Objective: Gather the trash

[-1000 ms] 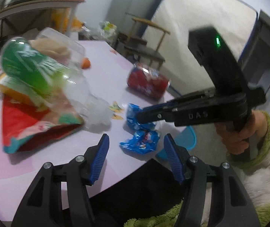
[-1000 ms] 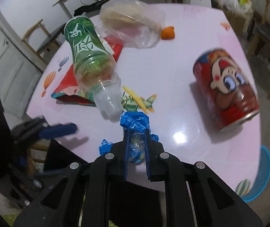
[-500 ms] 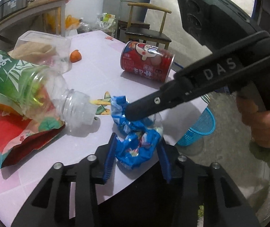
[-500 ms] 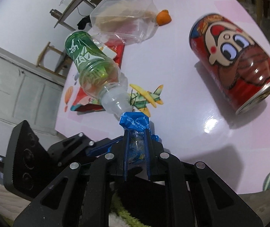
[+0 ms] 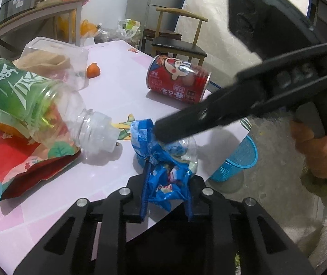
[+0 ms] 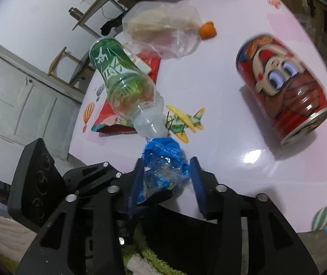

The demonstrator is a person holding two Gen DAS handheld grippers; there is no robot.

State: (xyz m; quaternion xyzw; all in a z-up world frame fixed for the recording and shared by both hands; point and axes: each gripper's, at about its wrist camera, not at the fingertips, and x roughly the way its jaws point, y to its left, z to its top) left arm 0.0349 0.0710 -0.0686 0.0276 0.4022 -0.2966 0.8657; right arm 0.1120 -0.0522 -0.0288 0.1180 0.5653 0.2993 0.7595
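– At the near edge of the table [image 5: 122,52], what is collected so far?
– Nothing binned in these views. Item 1, blue basket [image 5: 236,160]: on the floor past the table edge, contents not visible. Items 2 to 5, all lying on the table: green bottle [image 5: 32,98], red can [image 5: 177,78], clear container [image 5: 55,48], red snack bag [image 5: 14,160] under the bottle. Item 6, blue wrapper [image 5: 165,178]: at the table edge, pinched in the left gripper [image 5: 166,197]. Item 7, orange scrap [image 5: 93,70]: loose beside the container.
– And the right gripper [image 6: 167,171]?
– Jaws parted, straddling the wrapper's upper end without clamping it. My estimate: 1 piece in hand, 5 to go, at an early stage.
– What differs between the 2 views?
– Left wrist alone shows the basket in full and the right hand [image 5: 319,151] on its handle. Right wrist alone shows the gap between its own jaws, the wrapper's clear inner film and the can's open rim.
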